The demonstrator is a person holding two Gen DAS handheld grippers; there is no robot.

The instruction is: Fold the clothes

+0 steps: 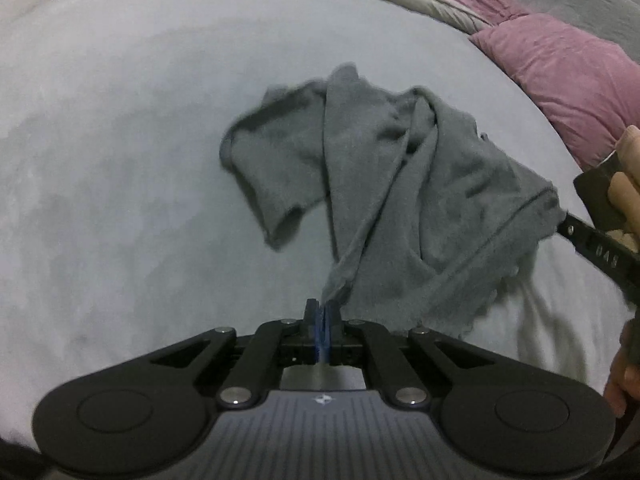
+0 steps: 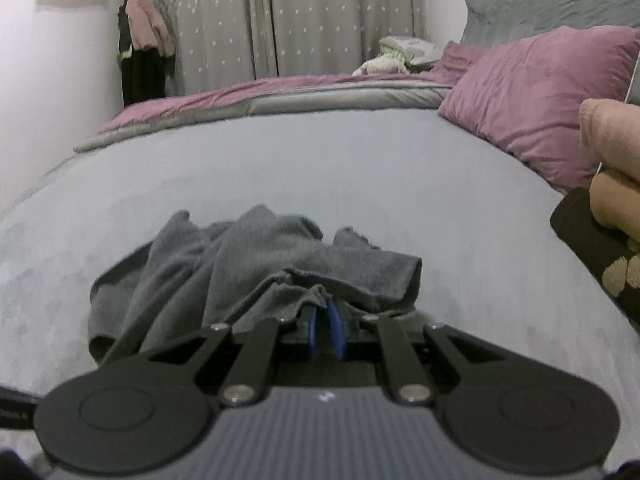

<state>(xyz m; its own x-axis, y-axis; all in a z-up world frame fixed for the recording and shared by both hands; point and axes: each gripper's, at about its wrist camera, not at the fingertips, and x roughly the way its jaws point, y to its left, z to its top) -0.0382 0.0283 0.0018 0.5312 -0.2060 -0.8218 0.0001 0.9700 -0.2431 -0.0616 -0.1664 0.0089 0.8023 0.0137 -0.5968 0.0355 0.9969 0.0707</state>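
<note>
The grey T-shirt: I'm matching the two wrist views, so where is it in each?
Left wrist: grey T-shirt at centre, stretching right.
Right wrist: lower centre, bunched above the fingers.
Shared landmark: pink pillow, at right in both.

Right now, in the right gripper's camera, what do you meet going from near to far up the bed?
right gripper → grey garment → pale bedsheet → folded grey-and-pink duvet → starry grey curtain

The left claw (image 1: pixel 322 307) pinches a twisted edge of the grey shirt (image 1: pixel 384 184) above the pale bedsheet (image 1: pixel 120 160).
</note>
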